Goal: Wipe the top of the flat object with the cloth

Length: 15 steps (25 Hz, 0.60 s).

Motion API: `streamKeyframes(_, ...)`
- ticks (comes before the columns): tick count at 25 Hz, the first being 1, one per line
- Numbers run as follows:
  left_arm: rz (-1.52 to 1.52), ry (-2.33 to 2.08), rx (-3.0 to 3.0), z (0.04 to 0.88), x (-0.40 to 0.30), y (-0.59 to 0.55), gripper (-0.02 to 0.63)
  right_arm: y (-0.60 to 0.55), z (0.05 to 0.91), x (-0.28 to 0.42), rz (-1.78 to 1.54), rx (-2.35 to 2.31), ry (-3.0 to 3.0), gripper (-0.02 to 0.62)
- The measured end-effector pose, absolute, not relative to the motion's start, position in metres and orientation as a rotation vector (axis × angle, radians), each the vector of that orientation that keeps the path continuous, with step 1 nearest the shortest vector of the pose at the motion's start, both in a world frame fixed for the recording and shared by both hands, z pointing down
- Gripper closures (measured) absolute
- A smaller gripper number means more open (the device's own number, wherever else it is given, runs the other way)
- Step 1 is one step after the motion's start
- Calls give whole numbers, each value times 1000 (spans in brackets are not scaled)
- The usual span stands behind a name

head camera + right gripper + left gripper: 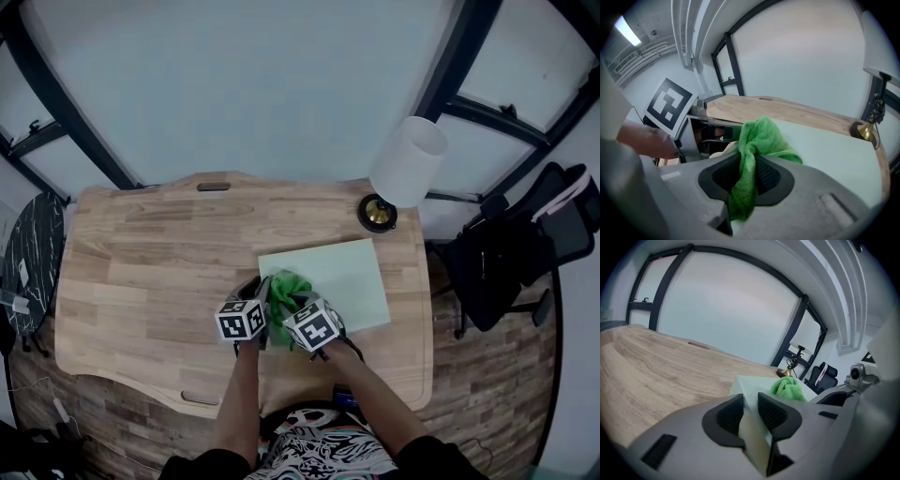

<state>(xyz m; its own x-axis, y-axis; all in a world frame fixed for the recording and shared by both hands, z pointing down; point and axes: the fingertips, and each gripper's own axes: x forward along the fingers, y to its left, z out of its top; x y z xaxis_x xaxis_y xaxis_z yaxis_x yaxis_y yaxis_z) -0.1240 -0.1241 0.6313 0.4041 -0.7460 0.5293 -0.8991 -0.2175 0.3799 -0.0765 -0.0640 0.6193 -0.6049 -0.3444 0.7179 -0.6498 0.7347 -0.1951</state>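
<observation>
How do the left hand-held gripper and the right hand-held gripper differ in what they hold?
The left hand-held gripper clamps a corner of the pale flat object; the right hand-held gripper clamps the green cloth. The left one sits at the object's edge; the right one is over its top, with the cloth bunched there. Both have their jaws closed on something.

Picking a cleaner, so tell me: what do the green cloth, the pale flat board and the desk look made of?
Green cloth: soft terry or microfibre, fuzzy pile. Pale flat board: smooth, matte, maybe plastic or foam. Desk: wood or wood-look laminate, visible grain, satin.
</observation>
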Motion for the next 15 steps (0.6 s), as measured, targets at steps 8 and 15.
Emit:
streamKeyframes(8,304,-1395,2022,631,-124,-124,508,-57,620,-80,567,724,-2265,518)
streamKeyframes(15,305,-1396,2022,631,-124,-125,508,-48,618,-81,564,701,-2263,518)
